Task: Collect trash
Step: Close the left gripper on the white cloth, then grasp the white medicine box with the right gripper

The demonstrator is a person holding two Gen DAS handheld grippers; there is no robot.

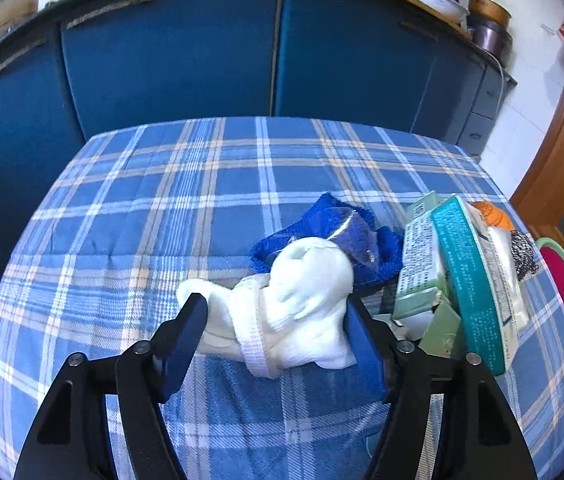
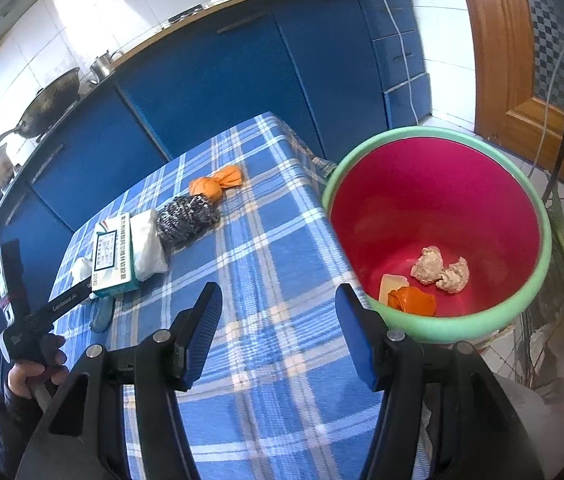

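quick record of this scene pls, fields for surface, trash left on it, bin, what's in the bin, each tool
surface: blue plaid tablecloth
trash left: crumpled white tissue wad, blue cloth, green-and-white carton, grey metal scourer, orange wrapper
bin: pink bucket with green rim, beside the table edge
bin contents: two beige crumpled lumps, orange scrap, pale yellow piece
left tool: open, jaws either side of the tissue wad
right tool: open, nothing between jaws

Two wrist fisheyes, both angled down over the checked tablecloth [image 1: 162, 208].
Left view sits close above it, facing the blue cabinets [image 1: 170, 60]; right view faces them from the bin [image 2: 434, 236] side. Shared: tablecloth, green box [image 2: 112, 256], cabinets.
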